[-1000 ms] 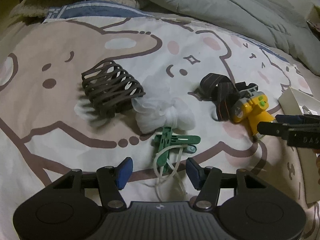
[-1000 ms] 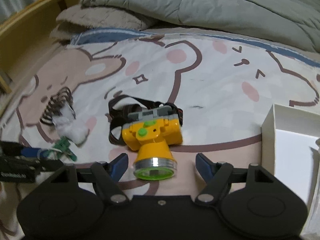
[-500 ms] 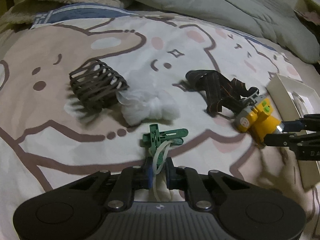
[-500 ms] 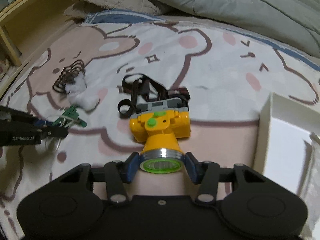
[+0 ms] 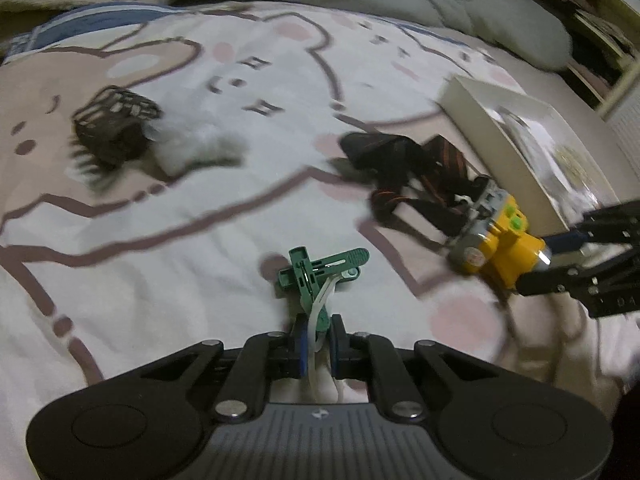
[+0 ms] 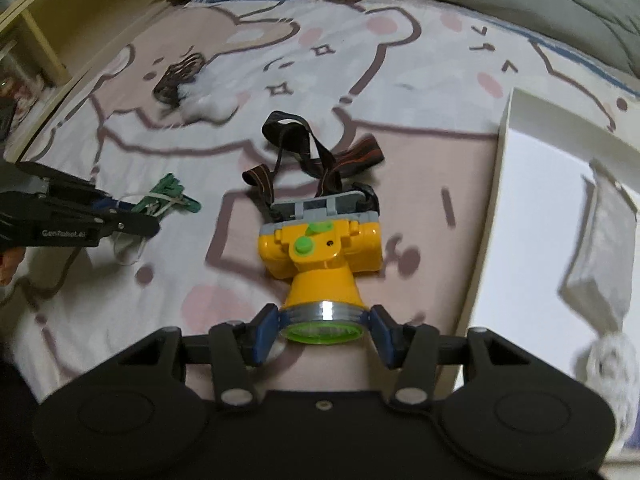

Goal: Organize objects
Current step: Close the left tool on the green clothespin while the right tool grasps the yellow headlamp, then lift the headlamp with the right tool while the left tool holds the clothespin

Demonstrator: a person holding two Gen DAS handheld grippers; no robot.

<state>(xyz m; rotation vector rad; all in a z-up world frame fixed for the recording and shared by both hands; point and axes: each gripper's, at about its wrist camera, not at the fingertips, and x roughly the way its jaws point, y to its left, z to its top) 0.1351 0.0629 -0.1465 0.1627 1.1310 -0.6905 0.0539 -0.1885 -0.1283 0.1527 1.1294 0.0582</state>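
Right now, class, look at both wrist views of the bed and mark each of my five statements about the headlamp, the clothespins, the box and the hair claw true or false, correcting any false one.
1. The right gripper is shut on the lens end of the yellow headlamp. True.
2. The left gripper stands wide open with nothing in it. False: its fingers are closed on the green clothespins and their white cord.
3. The headlamp already lies inside the white box. False: it is on the bedsheet, left of the box in the right wrist view.
4. The headlamp's strap trails away from the right gripper. True.
5. The brown hair claw lies beside a white fluffy thing. True.
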